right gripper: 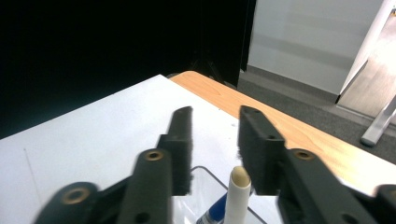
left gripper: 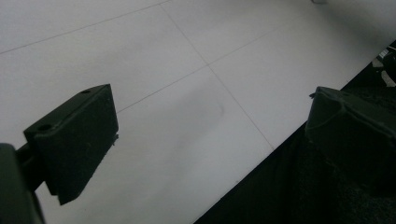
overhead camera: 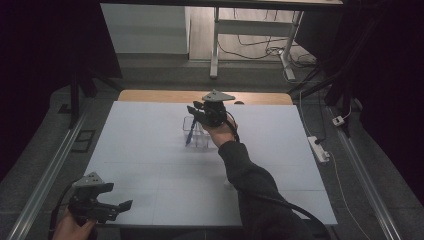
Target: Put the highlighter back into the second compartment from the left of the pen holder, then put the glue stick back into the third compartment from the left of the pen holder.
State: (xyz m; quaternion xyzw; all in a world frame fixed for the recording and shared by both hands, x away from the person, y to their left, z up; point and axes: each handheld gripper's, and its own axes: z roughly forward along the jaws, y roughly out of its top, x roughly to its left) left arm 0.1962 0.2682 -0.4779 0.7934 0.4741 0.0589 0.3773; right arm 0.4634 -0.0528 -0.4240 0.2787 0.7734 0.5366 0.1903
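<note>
One pen [right gripper: 237, 196] dropped into the clear holder [overhead camera: 196, 131]
Right claw [right gripper: 215, 140] gapes partly, pen freed; left claw [left gripper: 205, 140] idles wide, empty. Next: lift clear.

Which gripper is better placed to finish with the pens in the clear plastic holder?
Right. The right gripper hangs directly over the clear plastic holder, jaws apart around a white pen; the left gripper sits at the table's near edge.

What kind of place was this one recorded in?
Probably a lab or workshop recording bay, not a home: a white-covered table ringed by dark curtains, metal rails on the grey floor beside it, and a power strip with loose cables.
</note>
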